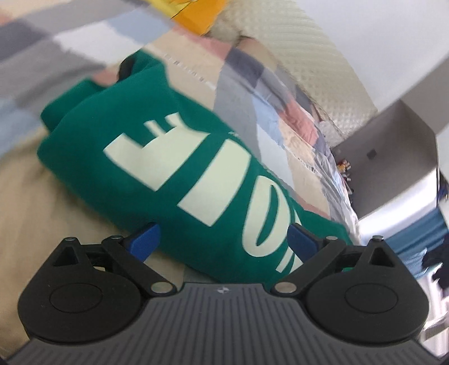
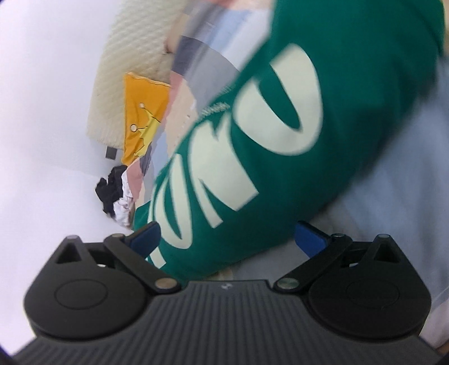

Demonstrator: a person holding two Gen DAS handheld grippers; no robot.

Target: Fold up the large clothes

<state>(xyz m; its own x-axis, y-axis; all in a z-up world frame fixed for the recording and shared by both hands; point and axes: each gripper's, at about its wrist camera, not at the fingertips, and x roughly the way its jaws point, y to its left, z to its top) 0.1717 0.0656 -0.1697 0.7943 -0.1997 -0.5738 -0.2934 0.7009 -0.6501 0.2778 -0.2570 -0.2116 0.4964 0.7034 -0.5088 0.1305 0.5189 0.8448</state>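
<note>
Patchwork bedding (image 1: 238, 81) in grey, pink, pale blue and beige squares spreads beneath everything we see, with a cream textured headboard (image 1: 303, 47) at its far edge and white wall beyond; on that bedding lies the green sweatshirt (image 1: 174, 157), folded into a thick bundle with large cream letters facing up, and we take it as our landmark; an orange cushion (image 1: 196, 14) sits past the sweatshirt, against the headboard; in the right wrist view a crumpled black and white cloth (image 2: 115, 193) shows at the bedding's edge, beside the sweatshirt's lettered end; our left gripper (image 1: 224, 241) hangs just over the near edge of the sweatshirt, its blue fingers (image 1: 144, 241) spread wide, the green cloth showing between them, and neither pad appears to press on it; our right gripper (image 2: 228, 238) is likewise at the sweatshirt's near edge, its blue fingers (image 2: 311, 238) wide apart; the green cloth fills the gap on the left side and lies close to that pad, though blur keeps us from saying whether it touches; the other pad stands clear over pale blue bedding; both views are tilted and smeared.
</note>
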